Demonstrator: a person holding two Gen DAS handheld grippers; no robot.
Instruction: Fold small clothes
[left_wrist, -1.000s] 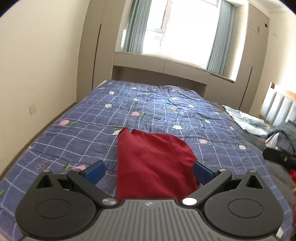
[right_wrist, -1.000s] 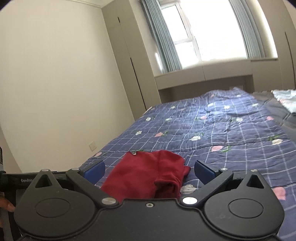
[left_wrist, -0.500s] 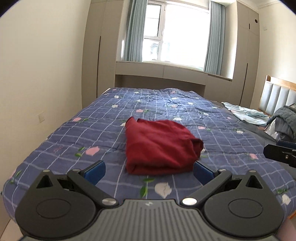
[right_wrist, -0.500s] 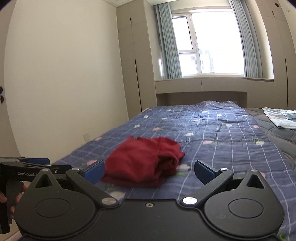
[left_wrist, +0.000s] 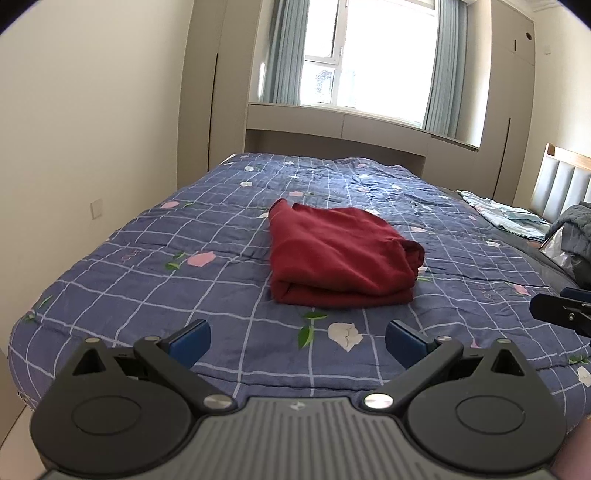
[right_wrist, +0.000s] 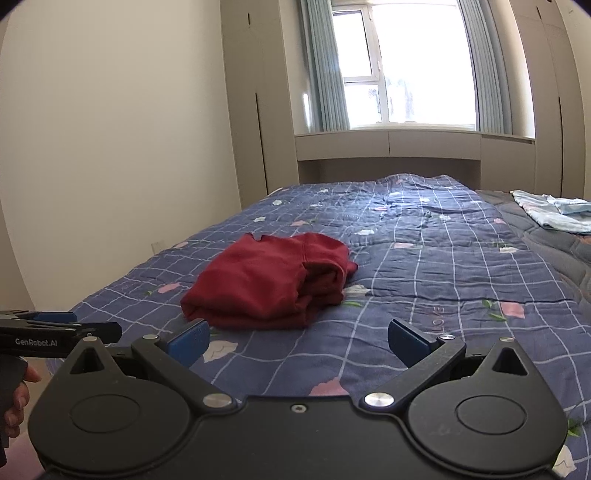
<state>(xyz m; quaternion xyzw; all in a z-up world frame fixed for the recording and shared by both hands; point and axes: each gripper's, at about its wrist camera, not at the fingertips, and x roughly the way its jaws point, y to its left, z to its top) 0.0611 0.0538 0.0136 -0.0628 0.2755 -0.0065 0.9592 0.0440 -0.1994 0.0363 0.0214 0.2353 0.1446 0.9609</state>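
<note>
A dark red garment (left_wrist: 340, 254) lies folded in a thick rectangle on the blue checked quilt (left_wrist: 207, 258); the right wrist view shows the same garment (right_wrist: 269, 280) with its layered edges facing right. My left gripper (left_wrist: 297, 345) is open and empty, held back from the garment above the bed's near edge. My right gripper (right_wrist: 299, 341) is open too, with nothing between its blue pads, just short of the garment's near side. Each gripper shows at the rim of the other's view: the right one (left_wrist: 561, 314), the left one (right_wrist: 59, 332) in a hand.
A light blue cloth (right_wrist: 554, 210) lies at the far right of the bed. Dark grey bedding (left_wrist: 572, 236) is heaped by the padded headboard (left_wrist: 561, 181). A cream wall (left_wrist: 92, 129) runs along the bed's left side; wardrobes and a window stand behind.
Both grippers have drawn back and away from the red garment, which now lies free and folded on the quilt. Both stayed open throughout.
</note>
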